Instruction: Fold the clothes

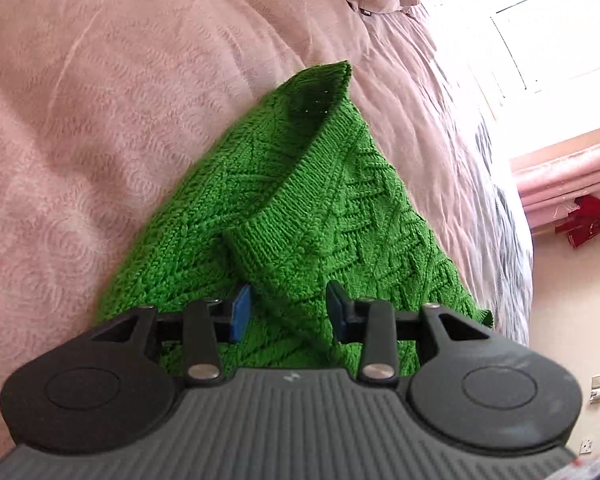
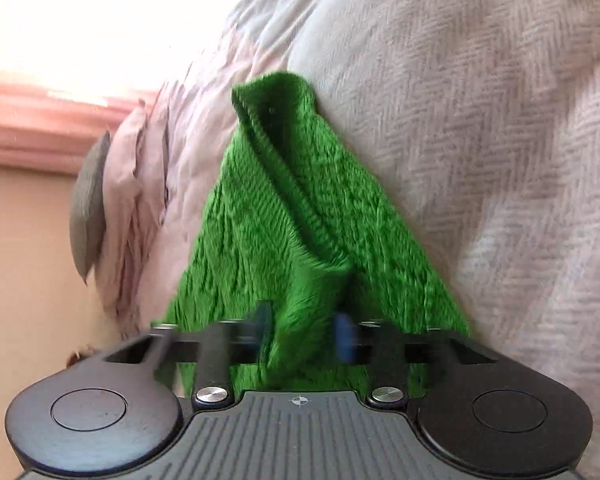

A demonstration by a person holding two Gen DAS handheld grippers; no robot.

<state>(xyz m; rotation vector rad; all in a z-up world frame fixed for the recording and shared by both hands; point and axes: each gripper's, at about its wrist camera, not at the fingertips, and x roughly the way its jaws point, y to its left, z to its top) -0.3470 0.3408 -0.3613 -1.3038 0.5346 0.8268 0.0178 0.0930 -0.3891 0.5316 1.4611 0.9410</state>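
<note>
The bright green cable-knit sweater [image 1: 312,208] lies bunched on the pale pink textured bedspread [image 1: 100,120], its ribbed edge standing up in a fold. The left gripper [image 1: 288,316] stands narrowly parted, knit between its blue pads without clear pressing. The right gripper [image 2: 306,336], blurred, pinches a green fold

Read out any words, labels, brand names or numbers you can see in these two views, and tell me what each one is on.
No text can be read in either view.
Small dark tag at the bedding's edge: pale marks, too small to read.
Left gripper body: a faint pale mark, too blurred to read.
Right gripper body: only a round crosshair sign, no letters.
Green knitted garment: no label showing.
</note>
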